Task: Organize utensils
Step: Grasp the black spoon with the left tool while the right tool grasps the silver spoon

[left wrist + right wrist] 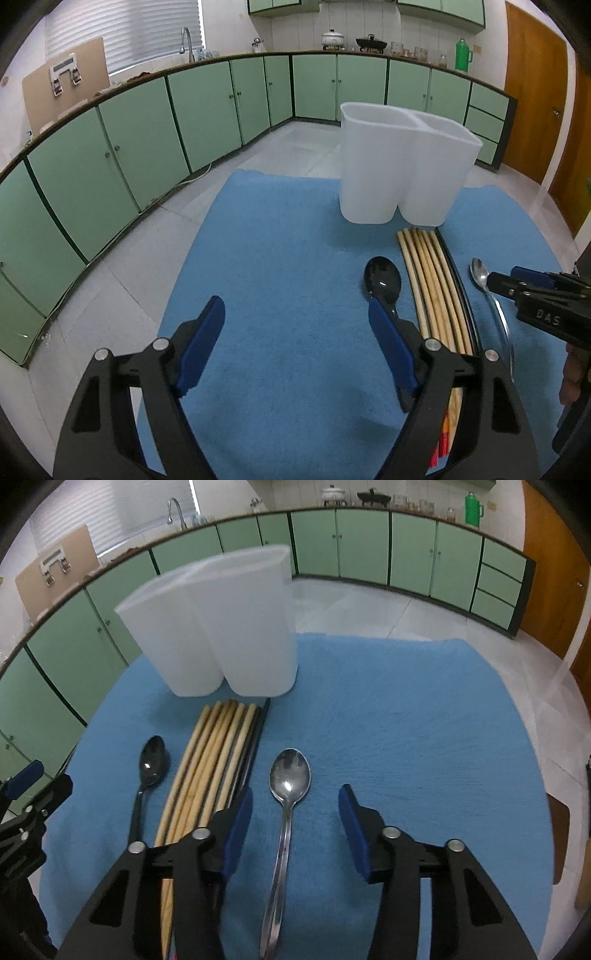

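A white two-compartment utensil holder (402, 166) (218, 627) stands upright at the far side of a blue cloth (280, 258) (406, 720). In front of it lie a black spoon (382, 282) (152, 760), several wooden chopsticks (432, 284) (210, 768) with dark ones beside them, and a metal spoon (480, 275) (288, 797). My left gripper (295, 336) is open and empty, left of the black spoon. My right gripper (295, 819) is open with the metal spoon's handle between its jaws, not touching; it also shows in the left wrist view (517, 288).
Green kitchen cabinets (207, 107) run along the back under a counter with a sink tap (186, 40), pots and a green flask (463, 55). A wooden door (535, 92) is at the right. The cloth's far edge (369, 637) drops to a tiled floor.
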A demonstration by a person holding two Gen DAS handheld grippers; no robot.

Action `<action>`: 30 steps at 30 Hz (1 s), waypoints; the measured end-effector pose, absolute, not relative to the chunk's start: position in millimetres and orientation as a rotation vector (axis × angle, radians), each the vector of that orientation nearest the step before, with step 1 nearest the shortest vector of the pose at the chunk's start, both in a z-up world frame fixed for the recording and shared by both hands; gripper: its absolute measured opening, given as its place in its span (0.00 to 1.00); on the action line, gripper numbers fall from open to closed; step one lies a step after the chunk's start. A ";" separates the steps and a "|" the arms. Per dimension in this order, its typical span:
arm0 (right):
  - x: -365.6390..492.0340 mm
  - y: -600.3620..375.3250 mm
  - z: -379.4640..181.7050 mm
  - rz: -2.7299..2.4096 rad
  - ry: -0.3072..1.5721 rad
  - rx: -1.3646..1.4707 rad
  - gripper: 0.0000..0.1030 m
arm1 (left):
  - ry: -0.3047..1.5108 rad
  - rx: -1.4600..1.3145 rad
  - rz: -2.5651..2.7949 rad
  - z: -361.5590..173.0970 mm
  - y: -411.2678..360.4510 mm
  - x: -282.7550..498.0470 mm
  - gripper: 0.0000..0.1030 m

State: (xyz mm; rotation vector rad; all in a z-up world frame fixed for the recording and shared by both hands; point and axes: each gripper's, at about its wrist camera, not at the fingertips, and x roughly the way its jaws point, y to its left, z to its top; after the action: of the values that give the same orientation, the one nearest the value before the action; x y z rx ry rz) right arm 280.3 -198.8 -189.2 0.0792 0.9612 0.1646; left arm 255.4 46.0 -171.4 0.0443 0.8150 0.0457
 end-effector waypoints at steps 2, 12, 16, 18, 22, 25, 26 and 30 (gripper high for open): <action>284.3 -198.5 -193.4 0.169 0.980 0.089 0.39 | 0.821 0.048 0.040 -176.7 41.5 260.4 0.76; 289.7 -200.4 -199.8 0.186 0.975 0.107 0.27 | 0.857 0.064 -0.017 -190.9 16.3 291.8 0.76; 285.1 -202.9 -199.6 0.195 0.968 0.105 0.27 | 0.870 0.059 -0.039 -195.3 7.1 306.5 0.77; 285.0 -204.0 -198.9 0.195 0.970 0.115 0.27 | 0.876 0.068 -0.042 -198.2 2.3 313.8 0.77; 285.7 -211.6 -199.0 0.198 0.968 0.124 0.27 | 0.894 0.058 -0.044 -203.4 -2.4 327.0 0.78; 287.7 -208.2 -198.4 0.201 0.963 0.116 0.27 | 0.909 0.067 -0.041 -208.1 -7.1 335.4 0.79; 286.4 -207.3 -199.0 0.201 0.961 0.112 0.27 | 0.914 0.070 -0.040 -209.8 -8.1 337.8 0.79; 284.7 -205.5 -201.5 0.202 0.955 0.099 0.27 | 0.940 0.060 -0.031 -216.9 -6.6 346.7 0.79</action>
State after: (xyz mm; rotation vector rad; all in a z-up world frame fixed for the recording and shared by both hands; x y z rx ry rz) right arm 284.7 -205.5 -201.5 0.0991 0.9546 0.2015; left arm 346.7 -6.6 -216.9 0.0604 0.9398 -0.0312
